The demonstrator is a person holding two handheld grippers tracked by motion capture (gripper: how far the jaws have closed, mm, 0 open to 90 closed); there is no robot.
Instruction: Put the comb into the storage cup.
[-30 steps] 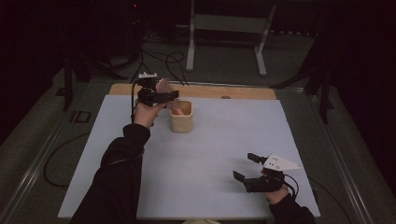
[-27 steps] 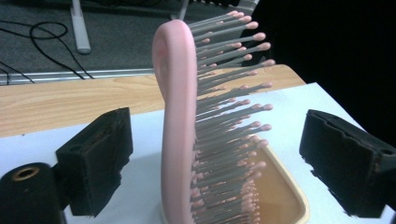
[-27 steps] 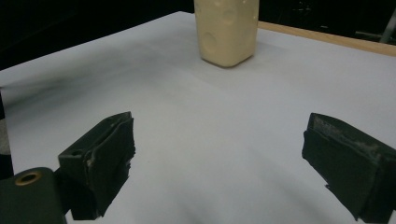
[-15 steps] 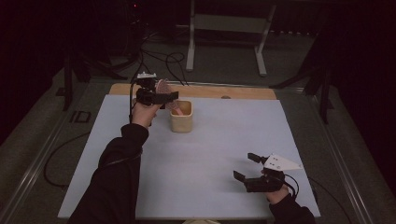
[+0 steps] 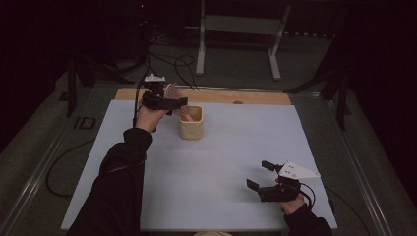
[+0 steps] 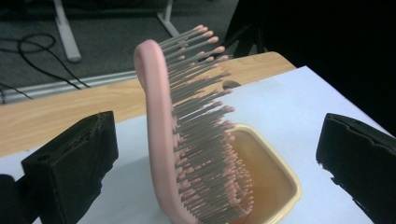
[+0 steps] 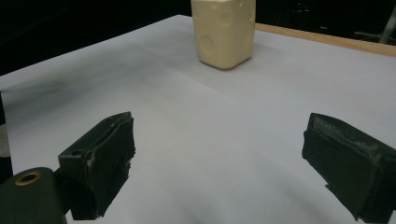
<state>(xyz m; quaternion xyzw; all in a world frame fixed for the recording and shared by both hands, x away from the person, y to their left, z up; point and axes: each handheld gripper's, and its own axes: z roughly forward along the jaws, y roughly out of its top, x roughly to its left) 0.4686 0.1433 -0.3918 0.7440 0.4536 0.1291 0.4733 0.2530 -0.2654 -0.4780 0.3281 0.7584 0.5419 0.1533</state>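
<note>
Two grippers are showing over the white table. At the near right, I am holding my right gripper low above the sheet, its jaws spread wide and gripping nothing. At the far left, my left gripper is hovering beside one cream cup, jaws wide apart. One pink hairbrush is standing tilted in that cup between the jaws, touching neither.

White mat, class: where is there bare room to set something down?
The mat lies bare between the cream cup and the right gripper, and along its right side. It is crowded at the cup, where the left gripper flanks the pink hairbrush.
</note>
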